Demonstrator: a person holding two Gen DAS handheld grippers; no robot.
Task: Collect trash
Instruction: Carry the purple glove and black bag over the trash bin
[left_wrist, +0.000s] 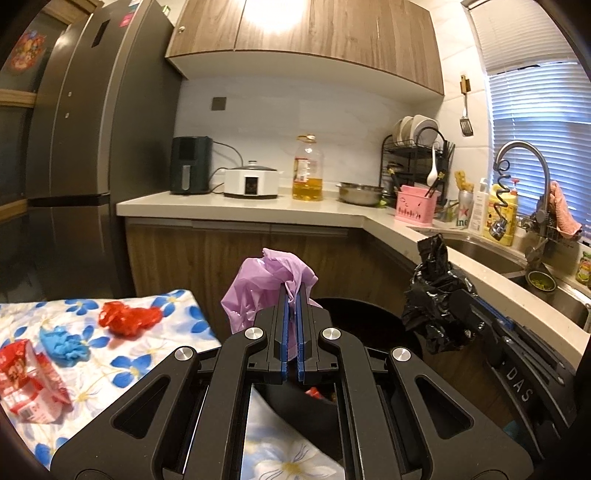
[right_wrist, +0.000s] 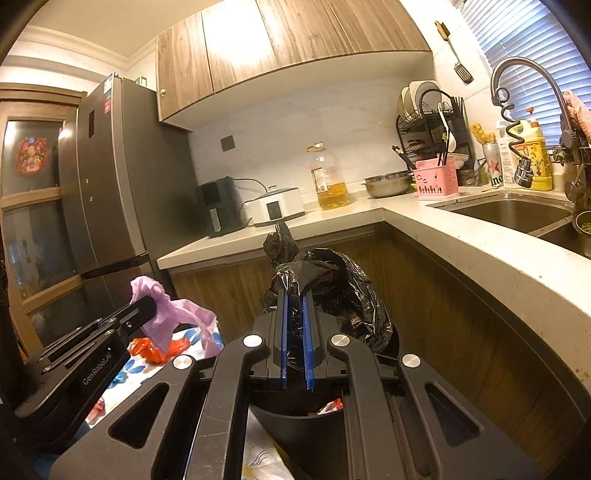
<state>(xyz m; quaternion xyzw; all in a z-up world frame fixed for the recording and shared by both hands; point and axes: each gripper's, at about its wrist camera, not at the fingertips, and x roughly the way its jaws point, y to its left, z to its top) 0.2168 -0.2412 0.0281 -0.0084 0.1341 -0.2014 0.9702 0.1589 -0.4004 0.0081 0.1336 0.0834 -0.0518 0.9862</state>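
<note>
My left gripper (left_wrist: 292, 295) is shut on a crumpled purple plastic bag (left_wrist: 258, 288) and holds it in the air over the near rim of a black trash bin (left_wrist: 369, 325). My right gripper (right_wrist: 294, 299) is shut on a crumpled black plastic bag (right_wrist: 332, 284), held above the same bin (right_wrist: 306, 424), which has red trash inside. In the left wrist view the black bag (left_wrist: 432, 295) hangs to the right of the purple one. On the floral cloth (left_wrist: 155, 354) lie a red bag (left_wrist: 129, 317), a blue wad (left_wrist: 66, 345) and a red-and-white wrapper (left_wrist: 29, 384).
A kitchen counter (left_wrist: 258, 210) runs behind the bin with an air fryer (left_wrist: 190, 164), a cooker (left_wrist: 252, 181), an oil bottle (left_wrist: 307, 170) and a dish rack (left_wrist: 417, 155). A sink (right_wrist: 509, 212) and tap (left_wrist: 532, 173) are at right. A fridge (left_wrist: 85, 147) stands at left.
</note>
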